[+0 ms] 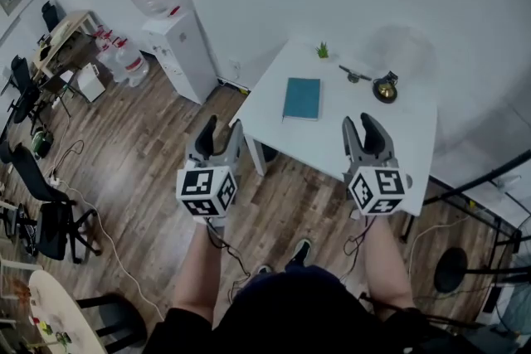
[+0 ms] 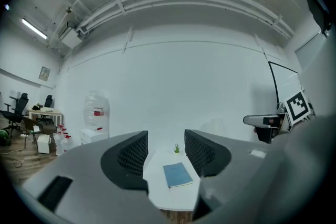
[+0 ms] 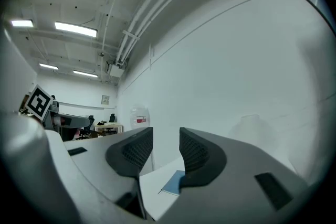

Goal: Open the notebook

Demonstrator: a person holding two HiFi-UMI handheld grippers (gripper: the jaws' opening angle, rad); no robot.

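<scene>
A closed teal notebook [image 1: 301, 98] lies flat on the white table [image 1: 398, 137], toward its left half. The same notebook [image 2: 177, 174] shows between the left jaws, well ahead of them, and its corner [image 3: 171, 186] peeks out beside the right jaws. My left gripper [image 1: 221, 131] hangs in the air short of the table's near left edge, open and empty. Over the table's near edge, to the right of the notebook, my right gripper [image 1: 362, 127] is open with nothing between its fingers.
A small green plant [image 1: 322, 50], a dark tool [image 1: 355, 75] and a round black-and-brass object [image 1: 385, 87] sit at the table's far side. A water dispenser [image 1: 178, 46] stands left of the table. Chairs, cables and a desk fill the left of the room; a fan base [image 1: 450, 269] is at right.
</scene>
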